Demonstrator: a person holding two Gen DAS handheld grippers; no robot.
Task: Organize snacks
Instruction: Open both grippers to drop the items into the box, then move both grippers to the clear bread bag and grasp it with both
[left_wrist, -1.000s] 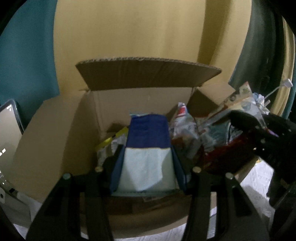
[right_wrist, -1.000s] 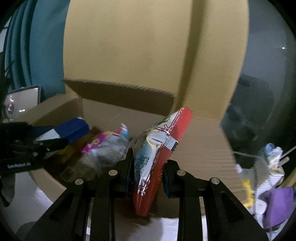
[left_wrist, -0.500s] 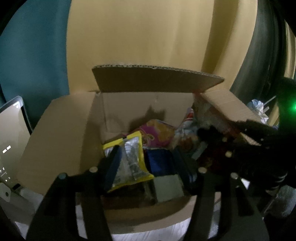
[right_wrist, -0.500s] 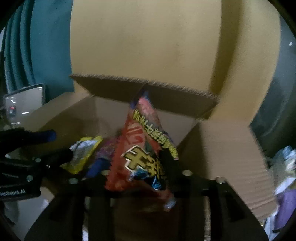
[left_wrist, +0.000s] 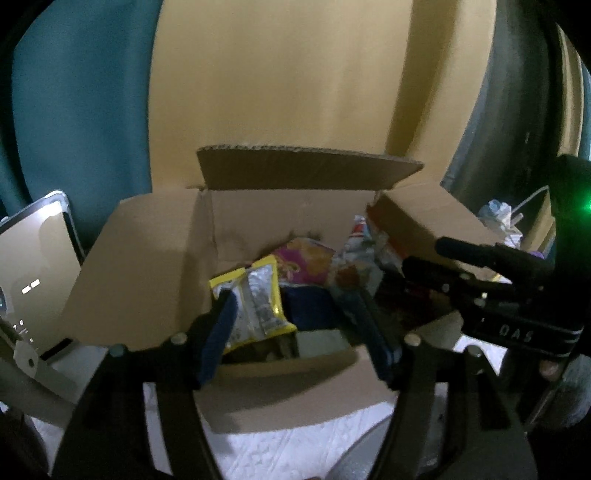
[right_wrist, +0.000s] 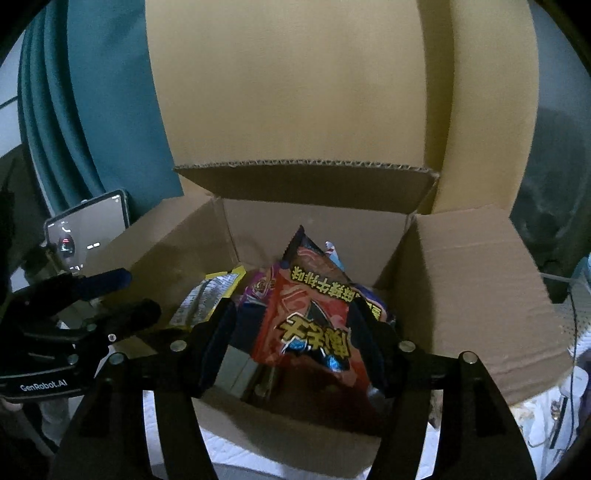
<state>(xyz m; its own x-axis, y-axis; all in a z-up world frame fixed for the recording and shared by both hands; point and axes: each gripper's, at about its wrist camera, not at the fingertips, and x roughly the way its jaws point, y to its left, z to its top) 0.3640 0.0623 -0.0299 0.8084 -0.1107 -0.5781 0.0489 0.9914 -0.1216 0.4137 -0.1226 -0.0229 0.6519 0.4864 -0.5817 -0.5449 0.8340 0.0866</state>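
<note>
An open cardboard box (left_wrist: 147, 266) (right_wrist: 469, 280) holds several snack packets. My left gripper (left_wrist: 291, 325) is open and empty over the box's front edge, above a yellow packet (left_wrist: 258, 302), a blue and white packet (left_wrist: 314, 321) and a pink packet (left_wrist: 306, 262). My right gripper (right_wrist: 291, 336) is open at the box's front, and a red snack bag (right_wrist: 314, 317) lies in the box between its fingers, resting on the other packets. The right gripper also shows in the left wrist view (left_wrist: 476, 280), and the left gripper in the right wrist view (right_wrist: 110, 299).
A phone on a stand (left_wrist: 33, 280) (right_wrist: 88, 229) stands left of the box. The box sits on a white cloth (left_wrist: 295, 446). Clutter with a cable (left_wrist: 506, 218) lies at the right. A yellow wall and teal curtain (right_wrist: 92, 110) are behind.
My left gripper opened and let the blue and white packet drop into the box. My right gripper opened and the red bag fell into the box. Both grippers drew back a little.
</note>
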